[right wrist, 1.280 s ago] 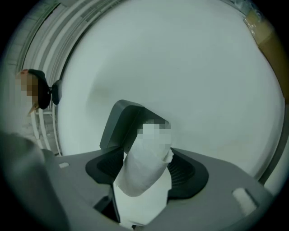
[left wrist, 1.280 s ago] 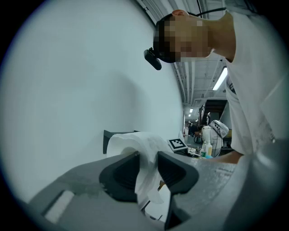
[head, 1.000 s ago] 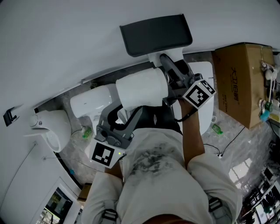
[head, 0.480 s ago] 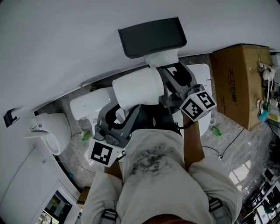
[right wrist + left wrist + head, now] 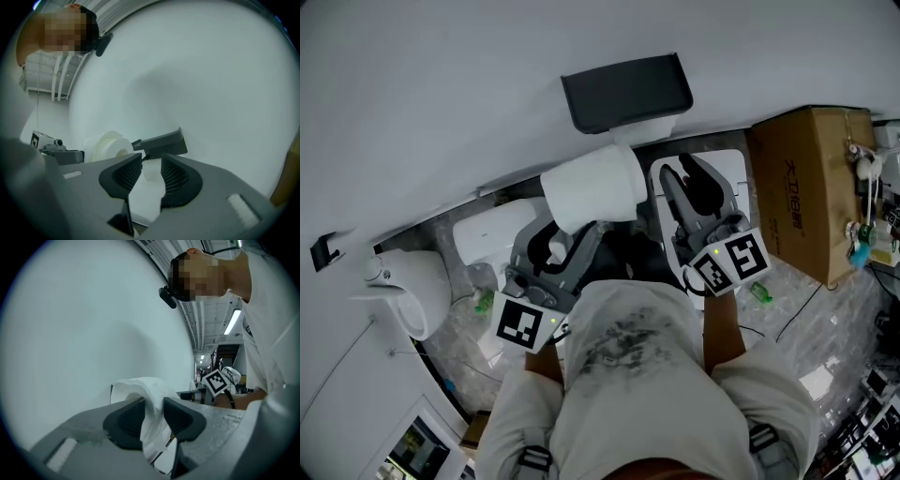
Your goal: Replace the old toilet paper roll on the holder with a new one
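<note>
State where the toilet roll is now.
Head view, centre: the roll is clamped in the left gripper, just below and left of the dark wall holder.

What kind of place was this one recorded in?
Likely a toilet corner, possibly a mock-up inside a larger hall: a white toilet beside the wall, a dark paper holder mounted on it, a toilet paper roll, and a strip-lit industrial ceiling in the left gripper view.

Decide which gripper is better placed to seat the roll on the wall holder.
Probably left: the left gripper clamps the roll near the holder; the right gripper, jaws just closed further, is empty.
</note>
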Demonstrator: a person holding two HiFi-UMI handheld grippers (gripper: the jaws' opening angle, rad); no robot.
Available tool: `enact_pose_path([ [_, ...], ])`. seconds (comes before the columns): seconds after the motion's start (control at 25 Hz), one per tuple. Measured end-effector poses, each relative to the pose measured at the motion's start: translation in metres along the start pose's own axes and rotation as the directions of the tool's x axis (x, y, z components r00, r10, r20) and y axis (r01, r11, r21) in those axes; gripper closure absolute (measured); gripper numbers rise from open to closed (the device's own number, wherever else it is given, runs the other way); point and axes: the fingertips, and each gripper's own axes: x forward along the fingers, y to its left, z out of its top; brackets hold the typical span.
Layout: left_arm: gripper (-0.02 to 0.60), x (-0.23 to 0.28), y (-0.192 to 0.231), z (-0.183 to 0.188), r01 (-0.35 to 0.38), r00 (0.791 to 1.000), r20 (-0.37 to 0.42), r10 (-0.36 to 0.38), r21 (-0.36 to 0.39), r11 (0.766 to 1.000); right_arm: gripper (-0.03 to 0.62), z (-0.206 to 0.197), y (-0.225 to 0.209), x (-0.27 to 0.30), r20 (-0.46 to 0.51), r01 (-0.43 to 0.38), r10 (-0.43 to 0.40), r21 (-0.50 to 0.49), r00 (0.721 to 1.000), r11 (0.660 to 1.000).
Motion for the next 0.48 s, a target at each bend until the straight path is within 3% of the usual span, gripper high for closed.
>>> enact_pose_path([
  [0.2, 0.442, -0.002, 0.005, 0.01, -0.009, 1.0, 0.018, 0.009, 0.005, 1.0, 0.592, 0.033, 0.024, -0.007, 0.056, -0.014, 0.02, -0.11, 0.998, 0.994],
  [0.48, 0.442, -0.003, 0.008, 0.022, -0.029, 0.999, 0.041, 0.029, 0.004, 1.0, 0.592, 0.048, 0.054, -0.01, 0.045, -0.07, 0.083, -0.225, 0.996, 0.972],
])
